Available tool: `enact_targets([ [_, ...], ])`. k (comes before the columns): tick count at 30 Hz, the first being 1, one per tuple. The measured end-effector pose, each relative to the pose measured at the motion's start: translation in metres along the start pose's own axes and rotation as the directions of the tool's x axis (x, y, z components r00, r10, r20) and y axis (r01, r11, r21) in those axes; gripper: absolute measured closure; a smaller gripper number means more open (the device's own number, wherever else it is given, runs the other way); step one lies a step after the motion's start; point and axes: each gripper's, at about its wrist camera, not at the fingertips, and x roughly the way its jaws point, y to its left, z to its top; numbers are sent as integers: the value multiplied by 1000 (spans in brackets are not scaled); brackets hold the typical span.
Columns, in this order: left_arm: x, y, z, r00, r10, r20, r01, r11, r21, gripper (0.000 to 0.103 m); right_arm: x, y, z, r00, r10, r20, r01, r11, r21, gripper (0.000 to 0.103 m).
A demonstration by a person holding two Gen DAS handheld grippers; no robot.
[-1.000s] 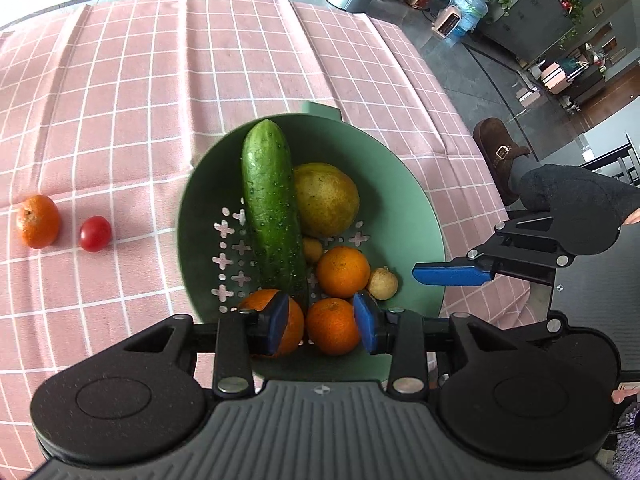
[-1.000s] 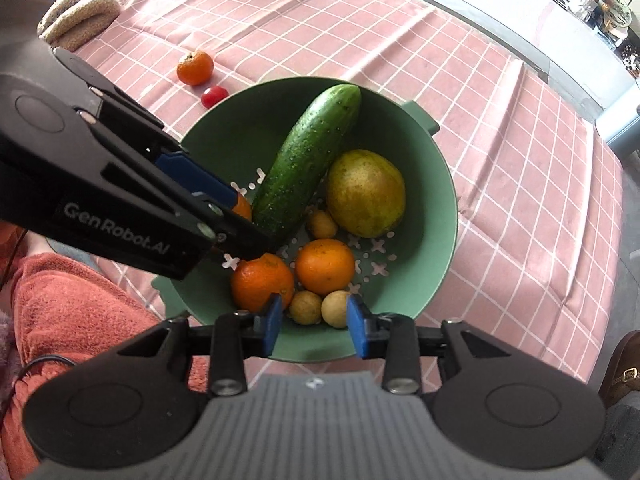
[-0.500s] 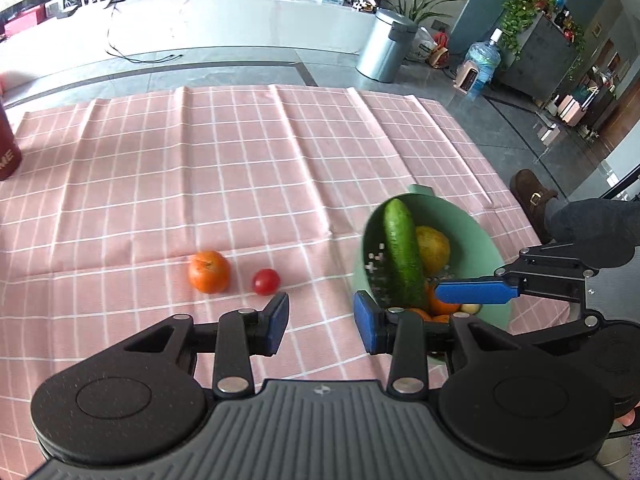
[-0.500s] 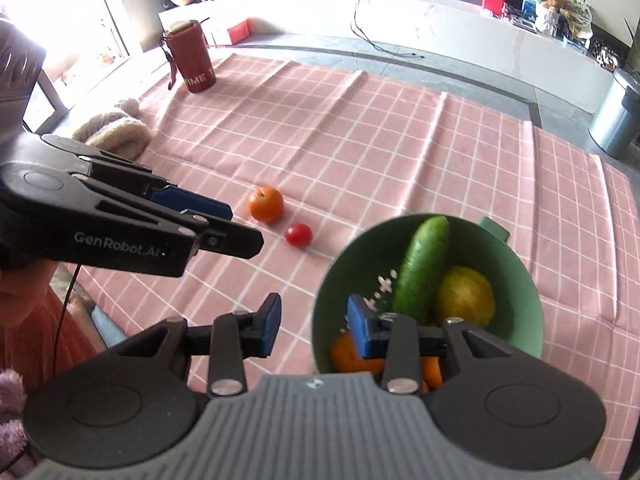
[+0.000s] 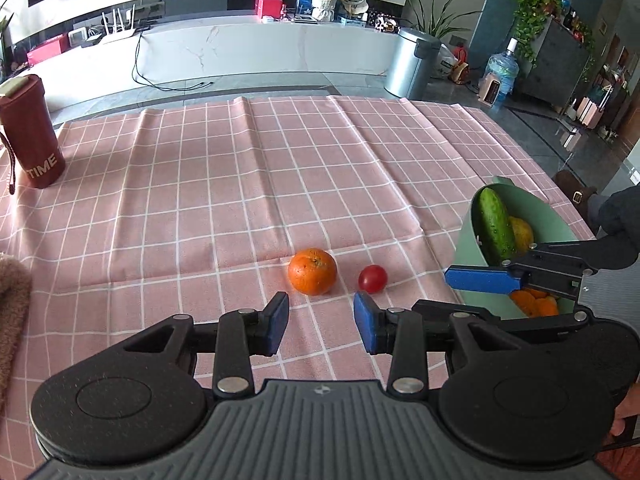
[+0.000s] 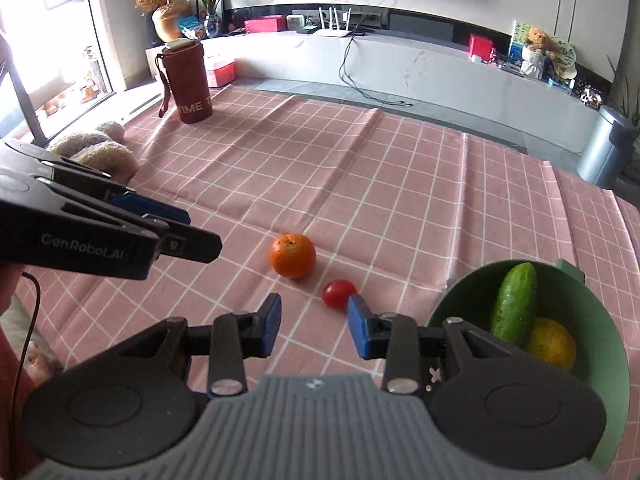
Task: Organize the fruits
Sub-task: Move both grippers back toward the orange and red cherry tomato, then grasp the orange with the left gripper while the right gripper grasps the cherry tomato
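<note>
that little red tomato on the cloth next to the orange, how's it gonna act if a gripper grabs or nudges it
The tomato looks round and glossy, so a nudge would probably send it rolling across the flat tablecloth, perhaps into the orange beside it. Its smooth skin may slip between the pads. It is small and likely soft, so a hard squeeze could split it.

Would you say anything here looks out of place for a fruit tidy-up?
Yes: an orange and a small red tomato lie loose on the pink checked cloth, left of the green bowl that holds the other produce. A cucumber also sits among the fruit in it.
</note>
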Motion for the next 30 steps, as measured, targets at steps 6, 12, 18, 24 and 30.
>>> enact_targets([
  [6,19,5,-9,998,-4,58,2,1000,28,59,28,11,-12,998,-67,9,66,998,11,70],
  [12,39,15,-10,997,-31,67,31,999,14,59,46,11,-12,996,-81,34,80,996,50,70],
  [18,60,21,-10,998,-34,46,33,999,17,54,64,10,-10,993,-116,32,114,993,41,71],
  [24,72,20,-8,998,-38,47,37,999,18,47,74,14,-9,988,-152,36,152,988,3,71],
  [30,85,15,-2,999,-36,13,35,999,21,46,82,14,-9,987,-157,21,157,987,-16,71],
])
